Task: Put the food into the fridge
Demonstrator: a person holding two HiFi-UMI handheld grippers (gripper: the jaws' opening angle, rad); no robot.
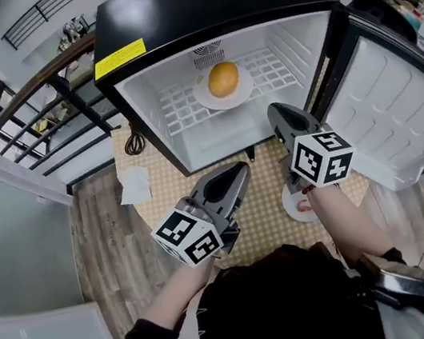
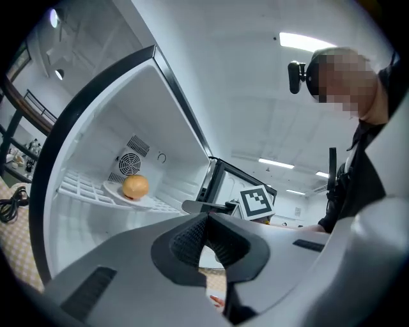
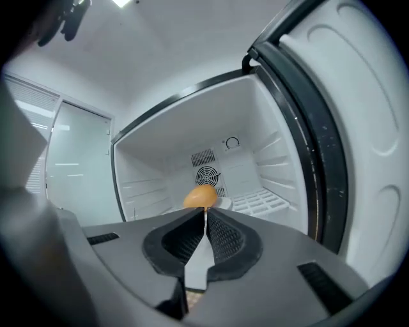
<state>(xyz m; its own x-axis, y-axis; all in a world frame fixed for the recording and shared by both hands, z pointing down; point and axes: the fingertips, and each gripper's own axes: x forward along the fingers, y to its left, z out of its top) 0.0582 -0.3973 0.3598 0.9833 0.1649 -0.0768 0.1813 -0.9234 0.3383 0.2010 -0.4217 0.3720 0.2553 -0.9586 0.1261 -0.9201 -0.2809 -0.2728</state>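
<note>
A round orange food (image 1: 223,79) lies on a white plate (image 1: 207,101) on the wire shelf of the open black fridge (image 1: 207,3). It also shows in the left gripper view (image 2: 135,186) and in the right gripper view (image 3: 201,196). A second small white plate (image 1: 291,206) with a red bit of food (image 1: 305,205) sits on the table, partly hidden below my right hand. My right gripper (image 1: 277,112) is shut and empty just in front of the fridge opening, its tips (image 3: 205,214) meeting. My left gripper (image 1: 240,169) hovers over the table, shut (image 2: 206,218) on nothing.
The fridge door (image 1: 399,103) stands wide open to the right. The table has a yellow checked cloth (image 1: 263,204). A white paper (image 1: 135,185) and a black cable (image 1: 134,143) lie left of the fridge. Dark railings run behind.
</note>
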